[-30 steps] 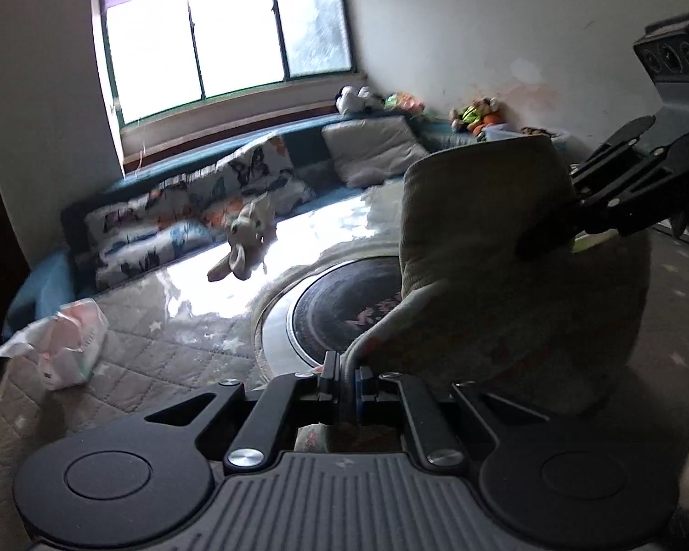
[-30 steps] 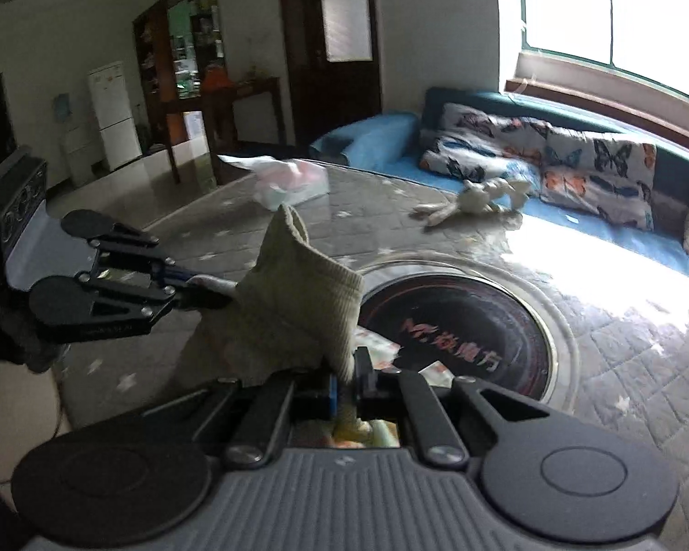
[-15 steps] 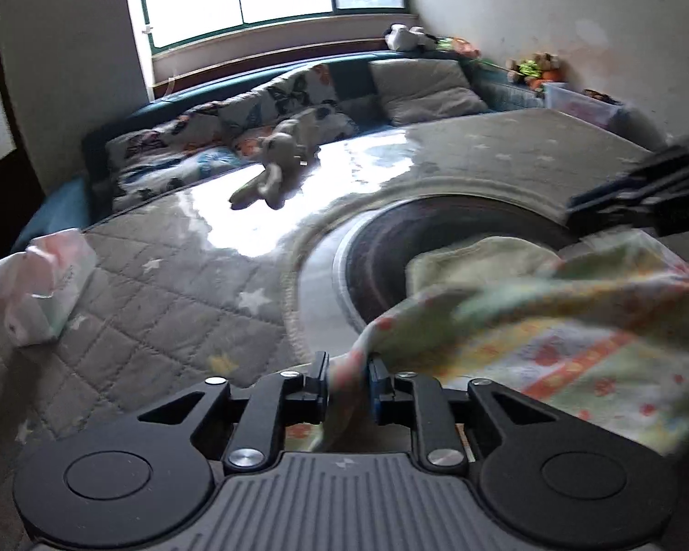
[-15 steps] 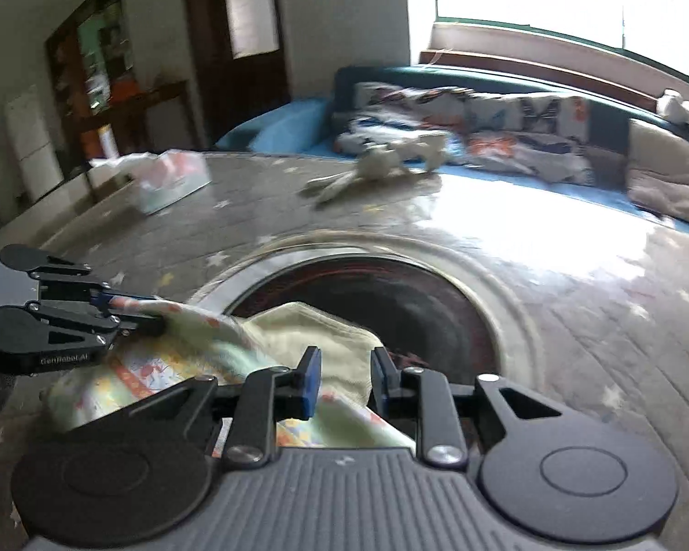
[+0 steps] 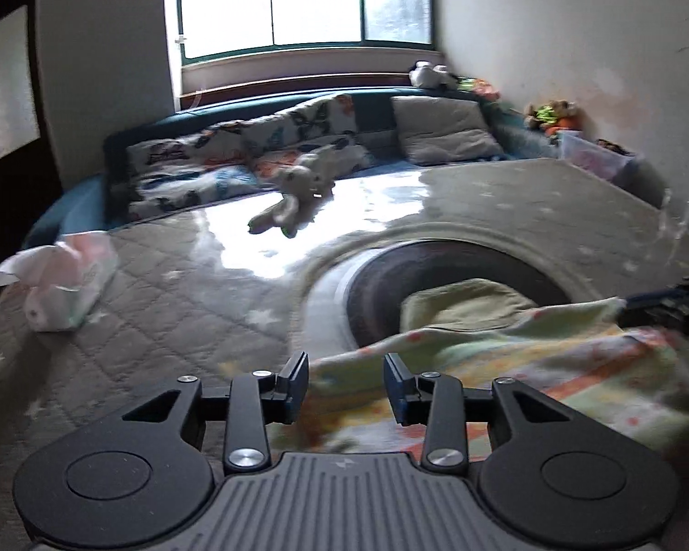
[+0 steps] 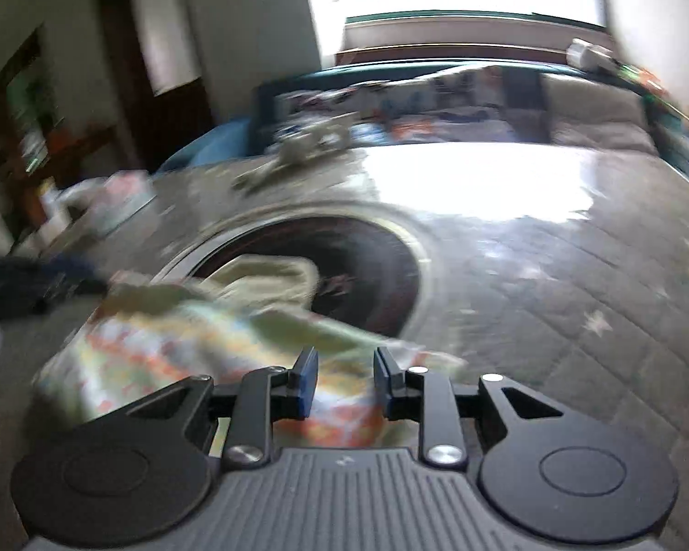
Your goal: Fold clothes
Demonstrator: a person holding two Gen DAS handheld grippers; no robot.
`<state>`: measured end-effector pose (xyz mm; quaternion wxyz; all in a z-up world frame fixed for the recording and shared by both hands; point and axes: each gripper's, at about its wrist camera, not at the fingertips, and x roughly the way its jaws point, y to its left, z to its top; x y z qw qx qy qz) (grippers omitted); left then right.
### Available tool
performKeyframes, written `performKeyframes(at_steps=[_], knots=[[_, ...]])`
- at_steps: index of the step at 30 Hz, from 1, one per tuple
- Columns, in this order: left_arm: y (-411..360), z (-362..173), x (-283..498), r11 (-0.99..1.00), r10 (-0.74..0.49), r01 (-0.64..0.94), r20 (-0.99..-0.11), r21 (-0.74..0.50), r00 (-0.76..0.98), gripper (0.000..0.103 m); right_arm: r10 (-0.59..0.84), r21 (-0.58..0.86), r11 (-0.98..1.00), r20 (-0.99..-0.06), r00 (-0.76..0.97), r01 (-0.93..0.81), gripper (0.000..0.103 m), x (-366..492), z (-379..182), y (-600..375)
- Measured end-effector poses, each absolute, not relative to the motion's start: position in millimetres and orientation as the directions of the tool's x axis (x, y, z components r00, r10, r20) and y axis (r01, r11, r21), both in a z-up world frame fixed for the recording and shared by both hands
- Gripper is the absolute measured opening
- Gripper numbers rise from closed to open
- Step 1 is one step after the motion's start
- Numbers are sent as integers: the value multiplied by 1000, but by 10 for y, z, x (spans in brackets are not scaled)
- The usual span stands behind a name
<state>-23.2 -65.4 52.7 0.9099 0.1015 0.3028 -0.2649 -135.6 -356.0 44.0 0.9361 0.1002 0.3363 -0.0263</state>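
Lowered since earlier: patterned garment point(image 5: 505, 381), now on quilted table point(image 5: 170, 303), long axis spanning both grippers. Left gripper point(image 5: 347, 383) opening, right gripper point(image 6: 342, 379) parted; cloth between, unpressed.

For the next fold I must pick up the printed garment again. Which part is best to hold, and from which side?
Probably the near hem of the printed garment, one corner per gripper, approached from the near side. It lies flat with that edge just ahead of the left gripper, whose jaws are opening around it, and the right gripper.
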Motion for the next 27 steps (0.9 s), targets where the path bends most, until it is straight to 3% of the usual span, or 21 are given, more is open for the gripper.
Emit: performKeyframes(at_steps=[5,8,12,20,22,27], knots=[[-794,374,-99,825,-427,566,-648,7,631,39,-54,168,963,-644,763,210,27,-1310,347,-3707],[-802,286,-19,832,-417,555,-668,-8,616,39,-28,192,961,-652,758,201,26,-1281,279,-3730],[-778,215,31,838,-412,545,-681,-23,606,39,-41,194,957,-647,761,217,3,-1259,261,-3763],[-752,195,51,844,-418,535,-676,-41,607,39,-80,148,962,-652,754,230,3,-1127,153,-3780],[-751,220,40,844,-418,534,-677,-43,606,41,-97,145,958,-647,757,247,9,-1142,194,-3804],[-794,371,-51,826,-462,560,-644,-63,610,43,-92,142,965,-606,790,221,10,-1213,394,-3739]])
